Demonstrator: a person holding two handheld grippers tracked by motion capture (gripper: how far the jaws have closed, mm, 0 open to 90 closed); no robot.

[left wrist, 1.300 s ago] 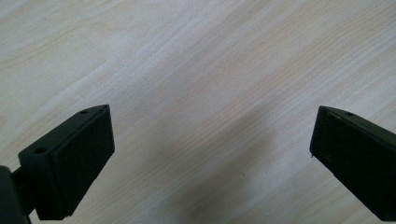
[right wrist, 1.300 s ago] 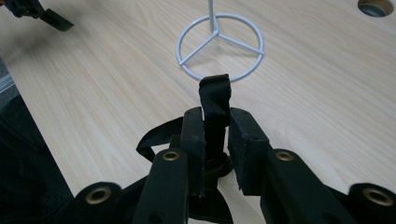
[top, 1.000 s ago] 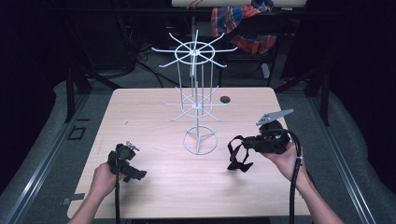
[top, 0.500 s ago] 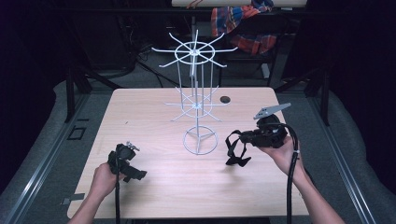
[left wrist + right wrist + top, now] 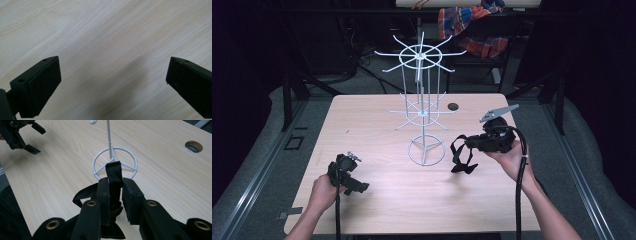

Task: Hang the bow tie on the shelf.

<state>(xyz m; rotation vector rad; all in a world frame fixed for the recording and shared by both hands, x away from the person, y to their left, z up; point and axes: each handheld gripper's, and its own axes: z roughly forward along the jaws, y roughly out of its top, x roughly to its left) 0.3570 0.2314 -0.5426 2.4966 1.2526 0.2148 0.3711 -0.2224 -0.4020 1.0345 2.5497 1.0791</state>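
Right gripper (image 5: 115,192): jaws closed on a black fabric strap (image 5: 114,178); the pads press the strap from both sides, and a short end stands up above them.
Strap, position: in the high view the black fabric strap (image 5: 459,155) hangs in loops from the right gripper (image 5: 467,146), just right of the rack's base ring. Its lower end reaches down to the tabletop; whether it touches cannot be told.
Left gripper (image 5: 112,82): jaws wide apart, nothing between the pads, bare wood beneath.
Left gripper, position: near the front left of the table in the high view (image 5: 353,181), held in the person's left hand (image 5: 323,192), well apart from the rack.
Rack: white wire display stand with a round base ring and two tiers of radial arms (image 5: 423,107), upright at the table's middle.
Table: light wooden tabletop (image 5: 377,125) with a round cable hole (image 5: 453,106) behind the rack.
Right hand (image 5: 511,159): supports the right gripper from below.
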